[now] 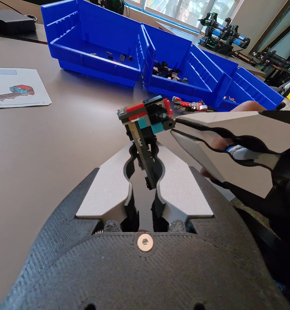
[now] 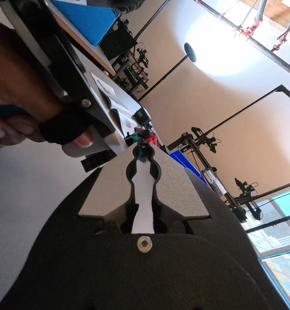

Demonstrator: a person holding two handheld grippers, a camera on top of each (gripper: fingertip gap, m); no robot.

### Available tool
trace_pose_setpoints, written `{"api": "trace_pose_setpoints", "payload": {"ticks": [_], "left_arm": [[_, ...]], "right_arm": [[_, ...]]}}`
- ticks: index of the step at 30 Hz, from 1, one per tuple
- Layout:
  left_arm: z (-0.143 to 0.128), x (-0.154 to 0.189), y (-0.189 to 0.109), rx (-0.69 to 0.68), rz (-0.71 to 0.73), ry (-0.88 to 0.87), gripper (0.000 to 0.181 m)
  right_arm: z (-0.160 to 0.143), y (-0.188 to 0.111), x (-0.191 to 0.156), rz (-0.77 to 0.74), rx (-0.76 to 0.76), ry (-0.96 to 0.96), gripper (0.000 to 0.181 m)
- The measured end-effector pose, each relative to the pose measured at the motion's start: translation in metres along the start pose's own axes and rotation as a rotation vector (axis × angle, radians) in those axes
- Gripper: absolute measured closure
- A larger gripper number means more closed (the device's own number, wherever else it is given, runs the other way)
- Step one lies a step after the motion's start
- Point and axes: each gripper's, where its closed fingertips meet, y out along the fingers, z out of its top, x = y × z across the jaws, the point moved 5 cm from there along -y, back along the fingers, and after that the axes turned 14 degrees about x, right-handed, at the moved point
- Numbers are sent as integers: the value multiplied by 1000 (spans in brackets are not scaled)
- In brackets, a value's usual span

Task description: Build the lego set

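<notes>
Grey plastic fingers of my left gripper (image 1: 145,144) are clamped on the dark grey base plate of the half-built lego truck (image 1: 145,117), which I am holding up off the brown surface (image 1: 73,134) with its red, teal and black cab end tilted away from the camera. My right gripper (image 1: 173,125) comes in from the right side, and its tips are pinched together on a small dark grey brick (image 1: 169,124) that sits against the cab's lower corner; whether that brick is already seated on the model I cannot tell. In the right wrist view the same small piece (image 2: 142,142) shows between the closed tips of the right gripper (image 2: 143,147), with the teal and red blocks of the truck (image 2: 140,135) just beyond, and a person's hand (image 2: 23,107) wrapped round the left gripper's handle to the left. Behind the model, a row of blue bins (image 1: 99,50) stands on the surface: the nearest one holds a few scattered parts, the next a heap of dark pieces (image 1: 169,72). A separate red and black sub-assembly (image 1: 189,104) lies on the surface just in front of the bins. The instruction booklet (image 1: 18,87) lies open well off to the left.
</notes>
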Motion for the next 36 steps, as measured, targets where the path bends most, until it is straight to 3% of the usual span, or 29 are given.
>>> {"api": "trace_pose_setpoints", "payload": {"ticks": [12,24,36], "left_arm": [[-3,-2,1,14,33,53,164],[0,-8,2,30,41,78,165],[11,6,-2,-3,-197,302,165]], "right_arm": [[0,3,-4,-26,-35,-2,176],[3,5,-3,-27,-38,239,175],[3,-28,33,167,130,429,133]]}}
